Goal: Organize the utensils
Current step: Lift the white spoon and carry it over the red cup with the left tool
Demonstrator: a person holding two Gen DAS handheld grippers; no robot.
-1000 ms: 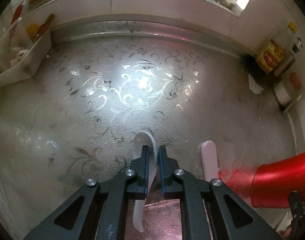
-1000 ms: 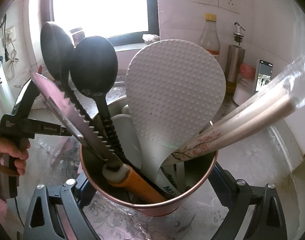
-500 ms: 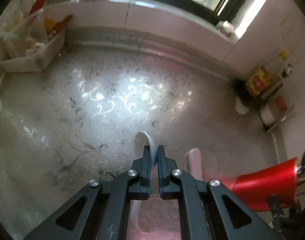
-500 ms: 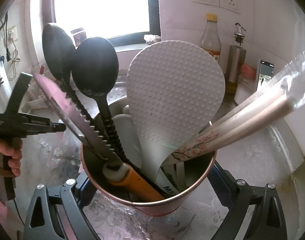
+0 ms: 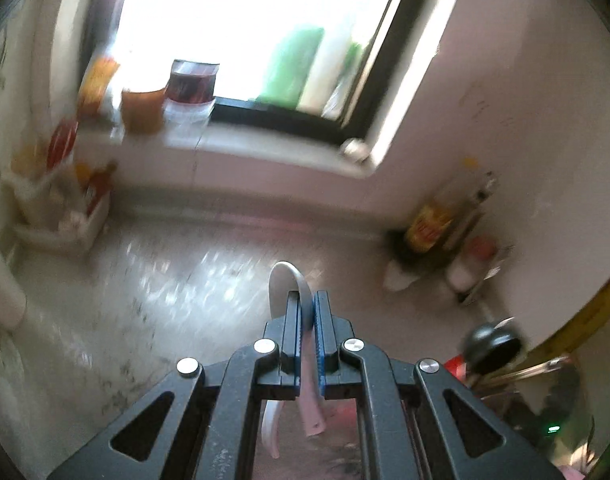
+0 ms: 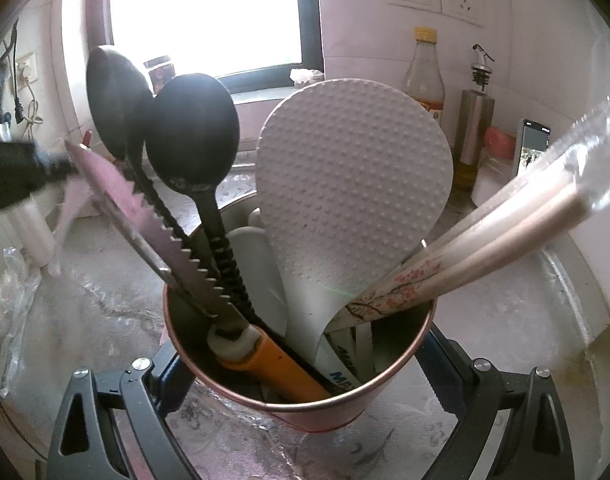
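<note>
Glossy metal cup [image 6: 305, 396] w/ copper rim, matt dimpled plastic paddle [image 6: 353, 184], serrated steel knife [image 6: 145, 232], matt black spoons [image 6: 191, 132].

The left tongs [image 5: 305, 304] have lifted two spoons [image 5: 283, 280] off the counter [image 5: 145, 300].

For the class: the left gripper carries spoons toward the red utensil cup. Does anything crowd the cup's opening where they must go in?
Yes. The cup, clamped by the right gripper, already holds a rice paddle, two black ladles, a serrated knife and chopsticks. The spoons would likely need a gap near the rim.
</note>
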